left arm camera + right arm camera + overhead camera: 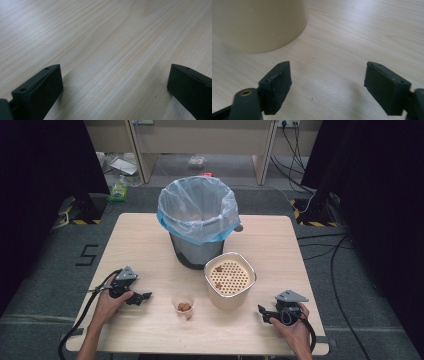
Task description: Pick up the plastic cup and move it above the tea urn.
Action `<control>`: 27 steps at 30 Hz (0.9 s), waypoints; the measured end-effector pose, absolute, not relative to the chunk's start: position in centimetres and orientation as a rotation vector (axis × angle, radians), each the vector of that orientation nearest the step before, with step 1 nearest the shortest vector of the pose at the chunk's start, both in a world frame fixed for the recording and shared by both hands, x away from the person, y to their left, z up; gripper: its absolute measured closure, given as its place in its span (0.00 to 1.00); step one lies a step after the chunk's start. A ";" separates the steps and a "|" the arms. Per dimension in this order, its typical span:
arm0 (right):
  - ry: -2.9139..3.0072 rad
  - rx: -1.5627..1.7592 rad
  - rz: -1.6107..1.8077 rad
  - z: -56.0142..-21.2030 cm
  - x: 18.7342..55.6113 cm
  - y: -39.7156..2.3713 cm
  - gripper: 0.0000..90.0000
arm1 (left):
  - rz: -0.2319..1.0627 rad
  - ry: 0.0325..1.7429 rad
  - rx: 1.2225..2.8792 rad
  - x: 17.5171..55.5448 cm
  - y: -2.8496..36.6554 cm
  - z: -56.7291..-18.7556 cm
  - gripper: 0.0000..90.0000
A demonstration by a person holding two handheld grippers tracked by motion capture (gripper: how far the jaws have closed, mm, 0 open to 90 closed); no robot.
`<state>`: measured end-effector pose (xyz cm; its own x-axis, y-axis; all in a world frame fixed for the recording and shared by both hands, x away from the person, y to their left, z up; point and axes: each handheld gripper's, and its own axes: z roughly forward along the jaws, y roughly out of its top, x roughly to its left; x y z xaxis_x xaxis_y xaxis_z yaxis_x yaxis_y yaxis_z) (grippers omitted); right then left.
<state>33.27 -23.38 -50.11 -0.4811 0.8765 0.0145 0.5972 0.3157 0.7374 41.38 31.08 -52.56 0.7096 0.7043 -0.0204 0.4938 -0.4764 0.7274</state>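
No brand, label or readable writing is being shown on any of the items on the table; only a dark mark shaped like a 5 [88,255] is being displayed on the grey floor to the left of the light wooden table [145,237].

At the near left, the left gripper [142,296] is being held low over the table by the left hand [111,301], its jaws spread wide apart with nothing between them; in the left gripper view, bare wood grain is being framed between the two black jaws.

Right of it, a small clear cup [183,305] with brown pieces inside is being left standing near the front edge. Just beyond and to its right, a cream container [229,280] topped with a perforated insert is being kept upright, with two brown bits lying on the insert. Behind it, at the table's middle, a dark bin lined with a pale blue bag [199,215] is standing.

At the near right, the right gripper [265,313] is being held by the right hand [294,332], jaws likewise released and empty, pointing toward the cream container [257,23], which is standing close ahead but apart from them.
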 end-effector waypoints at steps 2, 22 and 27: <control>2.216 1.310 0.969 -50.0 33.2 -23.2 0.30 | 0.365 0.907 2.174 41.4 31.1 -52.6 0.00; 2.312 1.303 1.063 -48.9 28.9 -19.0 0.49 | 0.365 0.907 2.174 41.4 31.1 -52.6 0.00; 2.357 1.237 1.105 -48.6 27.8 -16.8 0.49 | 0.365 0.907 2.173 41.4 31.1 -52.6 0.00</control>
<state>27.76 -16.80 -48.55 -0.6044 0.7885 0.1136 0.5918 0.3489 0.7266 41.37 31.08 -52.56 0.7093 0.7046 -0.0206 0.4938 -0.4757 0.7279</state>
